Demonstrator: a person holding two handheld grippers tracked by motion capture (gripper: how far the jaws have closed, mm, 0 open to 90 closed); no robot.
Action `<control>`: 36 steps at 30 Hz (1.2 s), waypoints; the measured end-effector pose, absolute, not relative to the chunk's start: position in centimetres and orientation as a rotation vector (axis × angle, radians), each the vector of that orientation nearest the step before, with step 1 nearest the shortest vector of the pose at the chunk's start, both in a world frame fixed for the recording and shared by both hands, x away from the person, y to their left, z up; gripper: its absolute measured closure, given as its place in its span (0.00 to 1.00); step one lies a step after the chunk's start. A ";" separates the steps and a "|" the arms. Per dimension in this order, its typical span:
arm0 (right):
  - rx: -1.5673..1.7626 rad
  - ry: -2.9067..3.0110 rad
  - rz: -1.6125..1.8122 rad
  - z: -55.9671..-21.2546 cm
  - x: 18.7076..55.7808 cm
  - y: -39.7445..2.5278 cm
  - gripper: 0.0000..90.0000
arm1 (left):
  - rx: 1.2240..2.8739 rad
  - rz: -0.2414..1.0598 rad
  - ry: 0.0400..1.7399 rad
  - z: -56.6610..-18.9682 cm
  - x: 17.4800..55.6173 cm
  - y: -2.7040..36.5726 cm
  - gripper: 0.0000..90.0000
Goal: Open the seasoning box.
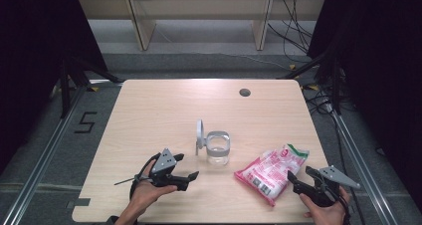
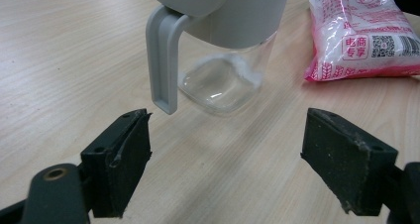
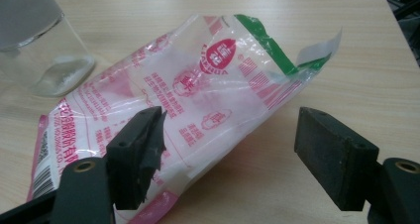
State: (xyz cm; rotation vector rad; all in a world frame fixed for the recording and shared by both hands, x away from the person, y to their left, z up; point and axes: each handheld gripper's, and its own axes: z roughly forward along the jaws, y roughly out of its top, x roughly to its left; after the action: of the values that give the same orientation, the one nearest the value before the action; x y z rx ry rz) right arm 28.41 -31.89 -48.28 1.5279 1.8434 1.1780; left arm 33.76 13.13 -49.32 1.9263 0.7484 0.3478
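A clear jar (image 1: 218,148) with a grey collar stands at the table's middle, its grey lid (image 1: 199,135) flipped up on the left. In the left gripper view the jar (image 2: 233,60) is close ahead, with a little white powder at its bottom. A pink and white plastic bag (image 1: 272,166) with a green torn top lies to the jar's right. My left gripper (image 1: 191,179) is open, low on the table, short of the jar. My right gripper (image 1: 294,177) is open at the bag's near right side; the bag (image 3: 198,95) lies just past its jaws.
The wooden table (image 1: 159,110) has a round grey cable port (image 1: 244,92) at the back right. Black curtains flank both sides, with cables on the floor at the right. A shelf stands behind the table.
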 end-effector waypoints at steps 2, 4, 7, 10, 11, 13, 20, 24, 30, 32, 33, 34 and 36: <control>1.582 1.825 1.194 -48.6 28.7 -31.6 0.31 | 1.932 0.350 0.745 -49.3 33.7 13.0 0.20; 1.543 1.854 1.199 -48.9 29.2 -31.8 0.31 | 1.941 0.360 0.720 -49.3 33.8 13.1 0.20; 1.574 1.854 1.174 -49.1 29.5 -31.5 0.31 | 1.940 0.363 0.729 -49.3 33.9 13.1 0.20; 1.565 1.884 1.171 -49.3 30.0 -31.4 0.32 | 1.931 0.352 0.729 -49.4 33.9 13.0 0.20; 1.617 1.864 1.186 -49.4 30.0 -31.1 0.32 | 1.946 0.358 0.718 -49.4 34.0 13.0 0.20; 1.582 1.892 1.162 -49.5 30.2 -31.4 0.33 | 1.935 0.345 0.748 -49.4 33.8 12.9 0.20; 1.618 1.893 1.177 -50.1 31.5 -30.8 0.38 | 1.949 0.357 0.723 -49.4 33.9 12.8 0.20; 1.587 1.913 1.154 -50.7 32.6 -31.0 0.45 | 1.949 0.354 0.718 -49.5 34.0 12.8 0.20; 1.597 1.910 1.157 -51.1 33.5 -31.1 0.58 | 1.935 0.346 0.748 -49.5 33.9 12.8 0.20; 1.600 1.922 1.137 -51.0 33.5 -31.0 0.60 | 1.933 0.344 0.747 -49.5 33.9 12.7 0.20; 1.598 1.933 1.130 -51.0 33.6 -31.0 0.66 | 1.932 0.340 0.746 -49.5 33.9 12.7 0.20; 1.669 1.915 1.151 -51.0 33.6 -30.5 0.70 | 1.932 0.341 0.744 -49.5 33.9 12.7 0.20; 1.599 1.946 1.149 -51.1 33.9 -30.8 0.74 | 1.934 0.342 0.741 -49.5 33.9 12.7 0.21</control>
State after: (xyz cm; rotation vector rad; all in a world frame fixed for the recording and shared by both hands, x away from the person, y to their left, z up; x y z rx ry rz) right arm 33.86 -30.79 -51.10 1.5992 1.9460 1.1486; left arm 33.89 12.72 -49.48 1.9336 0.7412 0.3420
